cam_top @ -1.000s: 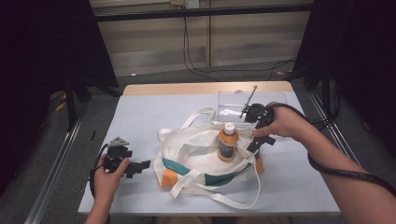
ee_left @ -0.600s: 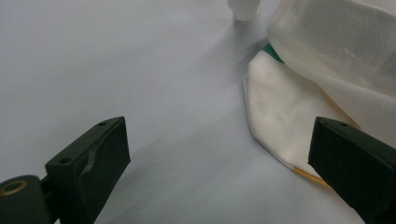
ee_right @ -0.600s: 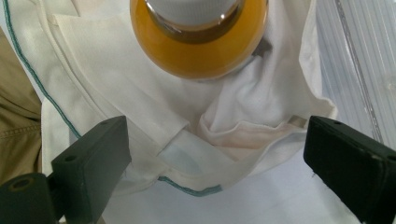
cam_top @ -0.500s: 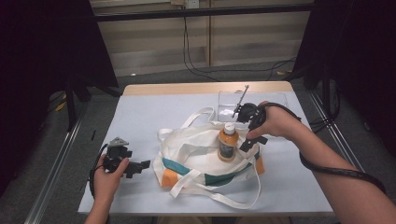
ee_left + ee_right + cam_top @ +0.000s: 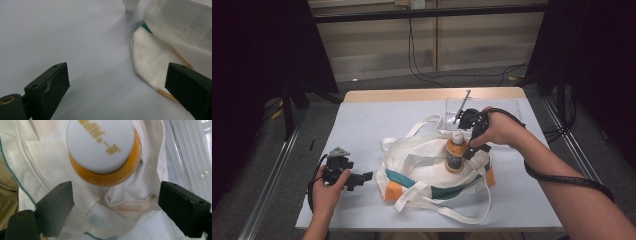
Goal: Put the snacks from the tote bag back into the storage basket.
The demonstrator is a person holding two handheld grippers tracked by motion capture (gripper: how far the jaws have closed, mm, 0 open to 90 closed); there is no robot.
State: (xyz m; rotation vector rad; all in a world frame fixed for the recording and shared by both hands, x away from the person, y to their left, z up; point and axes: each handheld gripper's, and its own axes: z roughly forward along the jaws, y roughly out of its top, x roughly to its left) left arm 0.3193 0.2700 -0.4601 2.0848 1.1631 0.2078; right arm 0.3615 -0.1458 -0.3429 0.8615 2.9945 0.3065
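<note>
High view: bag (image 5: 432, 165), white with teal and orange panels, lies at the middle of the table (image 5: 377, 120). Bottle (image 5: 455, 152), orange with a white cap, stands upright on the bag, at its right half. Right gripper (image 5: 473, 150) hangs just right of the bottle, tips pointing down at the bag. Clear tray (image 5: 507, 106) sits beyond the bag, toward the far right of the table. Left gripper (image 5: 362, 176) rests on the table just left of the bag, apart from it.

Right gripper view: bottle cap (image 5: 100, 145) lies ahead of the jaws, above the gap. Right gripper (image 5: 116, 200) jaws have just been closing; they stand apart, released, with bag cloth (image 5: 120, 195) between them and no pad pressing on it.

Left gripper view: left gripper (image 5: 117, 82) jaws stand wide, released, over bare table; the bag corner (image 5: 150, 62) lies near the right jaw.
</note>
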